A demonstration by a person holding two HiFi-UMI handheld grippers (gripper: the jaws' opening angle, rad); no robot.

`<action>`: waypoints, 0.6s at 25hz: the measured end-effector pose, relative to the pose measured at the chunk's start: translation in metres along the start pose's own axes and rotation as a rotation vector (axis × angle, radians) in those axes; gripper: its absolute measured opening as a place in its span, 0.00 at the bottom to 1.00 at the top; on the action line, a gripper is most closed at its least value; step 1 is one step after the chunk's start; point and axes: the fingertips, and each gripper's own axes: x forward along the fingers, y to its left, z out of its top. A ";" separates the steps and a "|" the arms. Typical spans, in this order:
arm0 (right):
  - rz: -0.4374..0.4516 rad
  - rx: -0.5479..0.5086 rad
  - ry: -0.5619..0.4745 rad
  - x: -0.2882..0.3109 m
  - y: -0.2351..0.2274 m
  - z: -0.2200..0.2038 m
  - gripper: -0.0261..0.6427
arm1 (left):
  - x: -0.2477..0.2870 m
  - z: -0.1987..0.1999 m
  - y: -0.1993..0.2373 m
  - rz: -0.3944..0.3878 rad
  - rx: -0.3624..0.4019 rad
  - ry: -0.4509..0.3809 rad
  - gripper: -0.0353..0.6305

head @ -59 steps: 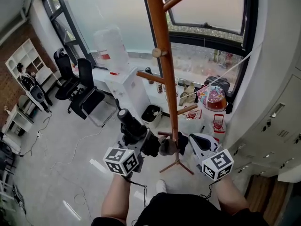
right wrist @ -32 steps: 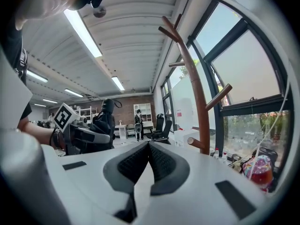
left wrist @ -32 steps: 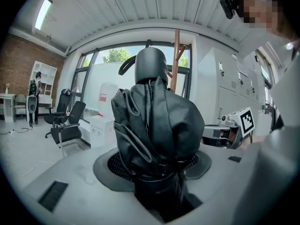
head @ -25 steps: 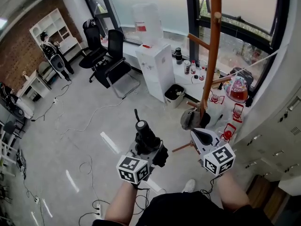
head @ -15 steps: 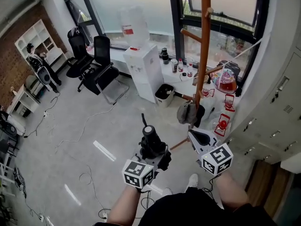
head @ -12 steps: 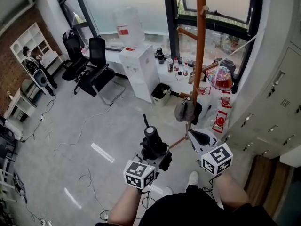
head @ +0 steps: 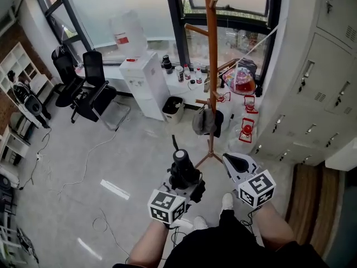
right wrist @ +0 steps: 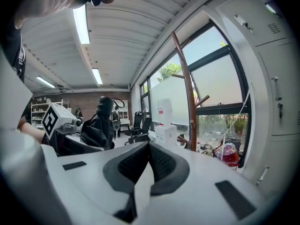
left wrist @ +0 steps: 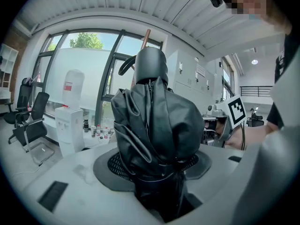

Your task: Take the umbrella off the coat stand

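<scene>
Black folding umbrella (left wrist: 154, 125), collapsed short, glossy fabric bunched in loose creased folds and cinched near the bottom by a strap. Rounded black handle on top, with a thin cord loop curling off it. Clamped upright in the left hand-held gripper (left wrist: 157, 186), dark ribbed pads pressed against the lower part of the bundle. Seen from the head view as a stubby black cylinder (head: 182, 167) above the left hand-held gripper (head: 179, 184), cord sticking up from the far end. Held in the air above the grey floor (head: 111, 161), well apart from the coat stand (head: 211, 66) and touching none of its pegs.

Right hand-held gripper (right wrist: 147, 165) just beside it, jaws together, nothing between them; same tool in the head view (head: 234, 162) pointing toward the base of the stand.

Tall brown wooden coat stand with angled pegs, planted at the floor's far edge by the window, a grey bag (head: 203, 121) hanging low on it. White water dispenser (head: 144, 82) and black office chairs (head: 89, 88) to the left, grey lockers (head: 312, 94) to the right.
</scene>
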 end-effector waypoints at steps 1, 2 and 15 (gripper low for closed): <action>-0.010 0.001 -0.001 -0.004 0.002 -0.001 0.12 | -0.001 -0.001 -0.004 -0.012 0.003 0.002 0.41; -0.020 0.003 -0.003 -0.008 0.003 -0.001 0.12 | -0.002 -0.002 -0.008 -0.024 0.006 0.005 0.41; -0.061 0.005 -0.031 -0.024 0.013 -0.001 0.12 | -0.006 -0.001 -0.025 -0.083 0.038 0.008 0.41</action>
